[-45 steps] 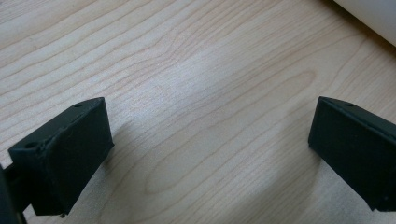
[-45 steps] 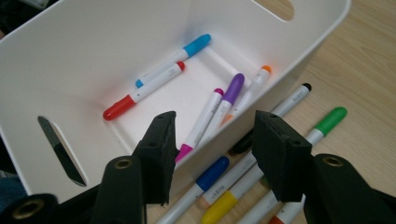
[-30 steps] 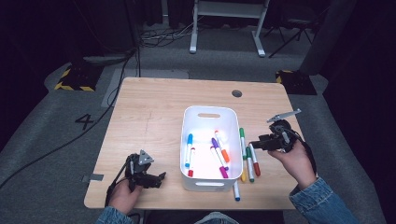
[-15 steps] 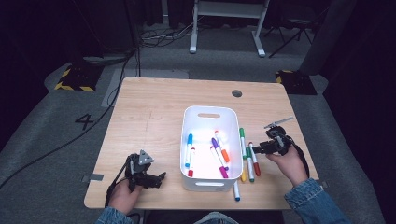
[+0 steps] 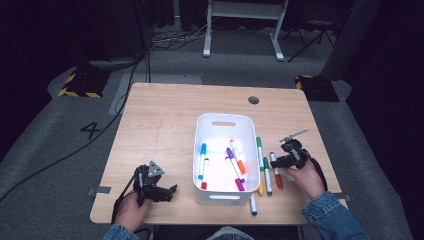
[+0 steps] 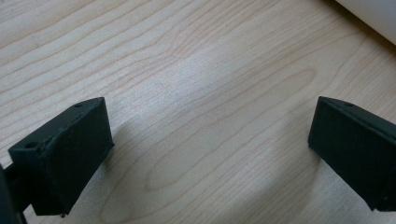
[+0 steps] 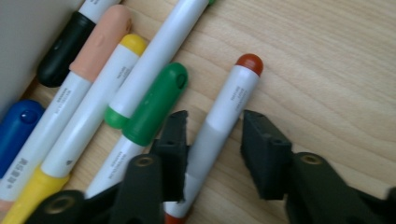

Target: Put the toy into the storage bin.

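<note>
Right gripper (image 7: 212,154) has been closing around the red-capped marker (image 7: 224,112), outermost of those lying right of the white bin (image 5: 200,150); one pad touches, the other stands clear. Risk: the marker rolls aside, or the left pad snags the neighbouring green-capped marker (image 7: 154,105).

The tabletop (image 5: 165,125) is a light wood surface with visible grain and a small dark round hole (image 5: 253,100) near its far right corner. A white bin (image 5: 223,122) stands on it a little right of the middle, its long side running away from the person. Just right of the bin a row of markers lies flat on the wood, side by side and roughly parallel to the bin's wall: a long green-capped marker (image 5: 260,152), a shorter green one (image 5: 267,176), a yellow one (image 5: 260,187), a blue-tipped one (image 5: 253,205) near the front edge, and a red-capped marker (image 5: 276,171) outermost.
</note>
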{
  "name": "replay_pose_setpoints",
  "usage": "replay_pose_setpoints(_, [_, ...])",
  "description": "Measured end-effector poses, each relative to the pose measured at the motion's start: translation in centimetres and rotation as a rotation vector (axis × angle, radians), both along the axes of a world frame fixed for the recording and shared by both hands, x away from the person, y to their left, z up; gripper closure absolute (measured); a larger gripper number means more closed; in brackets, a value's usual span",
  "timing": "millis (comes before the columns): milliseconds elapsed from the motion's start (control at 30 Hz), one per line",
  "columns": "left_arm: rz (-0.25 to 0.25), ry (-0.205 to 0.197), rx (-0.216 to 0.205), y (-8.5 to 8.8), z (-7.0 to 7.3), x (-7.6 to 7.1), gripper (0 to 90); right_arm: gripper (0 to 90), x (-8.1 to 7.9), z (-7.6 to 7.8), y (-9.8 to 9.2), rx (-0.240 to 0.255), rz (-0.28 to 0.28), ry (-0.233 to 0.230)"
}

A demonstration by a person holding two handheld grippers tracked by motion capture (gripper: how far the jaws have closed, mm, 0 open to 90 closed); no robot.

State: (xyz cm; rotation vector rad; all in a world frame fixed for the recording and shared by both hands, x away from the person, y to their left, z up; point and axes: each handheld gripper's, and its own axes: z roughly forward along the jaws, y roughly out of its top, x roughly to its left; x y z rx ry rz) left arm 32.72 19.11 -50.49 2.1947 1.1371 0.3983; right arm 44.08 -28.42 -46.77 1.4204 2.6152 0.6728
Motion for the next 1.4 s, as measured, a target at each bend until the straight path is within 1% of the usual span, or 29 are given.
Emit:
replay_pose_setpoints(33, [0.000,0.002,-0.003,0.0,0.0,0.0,0.0,69.8,0.0,0.0,-0.1,-0.002,-0.007,-0.001])
replay_pose_setpoints(67, [0.001,0.002,-0.006,0.0,-0.1,-0.1,0.0,74.8,0.0,0.0,-0.2,-0.021,-0.009,0.000])
replay_pose_setpoints(100, [0.008,-0.005,-0.003,0.0,0.0,-0.1,0.0,76.3,-0.1,0.1,-0.2,-0.035,-0.011,-0.005])
replay_pose_setpoints(167, [0.008,0.000,-0.004,0.1,0.0,-0.2,0.0,76.5,-0.1,0.0,-0.3,-0.025,-0.022,-0.006])
replay_pose_setpoints(267, [0.008,0.001,-0.004,0.1,0.0,-0.2,0.0,76.7,-0.2,0.0,-0.3,-0.024,-0.037,-0.013])
replay_pose_setpoints(333, [0.008,0.000,-0.004,0.1,0.0,-0.2,0.0,76.8,-0.2,0.0,-0.3,-0.031,-0.037,-0.020])
replay_pose_setpoints(400, [0.008,0.001,-0.004,0.1,0.0,-0.2,0.0,76.8,-0.2,0.0,-0.3,-0.028,-0.039,-0.016])
replay_pose_setpoints(433, [0.008,0.000,-0.004,0.1,0.0,-0.2,0.0,77.0,-0.2,0.1,-0.1,-0.044,-0.027,-0.017])
replay_pose_setpoints(467, [0.007,0.001,-0.004,0.1,0.0,-0.2,0.0,77.0,-0.2,0.1,-0.1,-0.046,-0.027,-0.016])
replay_pose_setpoints(533, [0.008,0.001,-0.004,0.1,0.0,-0.2,0.0,77.0,-0.2,0.1,-0.1,-0.044,-0.023,-0.015])
replay_pose_setpoints(633, [0.008,0.001,-0.004,0.1,0.0,-0.2,0.0,77.0,-0.2,0.1,-0.3,-0.037,-0.032,-0.003])
replay_pose_setpoints(700, [0.008,0.001,-0.004,0.1,0.0,-0.2,0.0,77.0,-0.2,0.4,-0.5,-0.020,-0.030,-0.005])
replay_pose_setpoints(733, [0.008,0.001,-0.004,0.1,0.0,-0.2,0.0,77.0,-0.2,0.4,-0.5,-0.020,-0.030,-0.005])
replay_pose_setpoints(767, [0.008,0.001,-0.004,0.1,0.0,-0.2,0.0,77.0,-0.4,0.9,-0.6,-0.003,-0.026,-0.015])
replay_pose_setpoints(833, [0.008,0.001,-0.004,0.1,0.0,-0.2,0.0,77.0,-0.5,1.5,-0.6,0.009,-0.028,-0.020])
replay_pose_setpoints(933, [0.008,0.000,-0.004,0.1,0.0,-0.2,0.0,77.0,-0.7,2.5,-0.7,0.041,-0.012,-0.038])
replay_pose_setpoints(1100, [0.008,0.000,-0.004,0.1,0.0,-0.2,0.0,76.9,-1.3,4.6,-0.4,0.092,0.014,-0.065])
replay_pose_setpoints(1133, [0.008,0.000,-0.004,0.1,0.0,-0.2,0.0,76.9,-1.4,4.9,-0.4,0.097,0.024,-0.076])
replay_pose_setpoints(1300, [0.008,0.001,-0.004,0.1,0.0,-0.2,0.0,76.9,-2.1,6.8,0.0,0.135,0.044,-0.098])
replay_pose_setpoints(1400, [0.008,0.000,-0.004,0.1,0.0,-0.2,0.0,76.9,-2.6,8.0,0.3,0.164,0.059,-0.120])
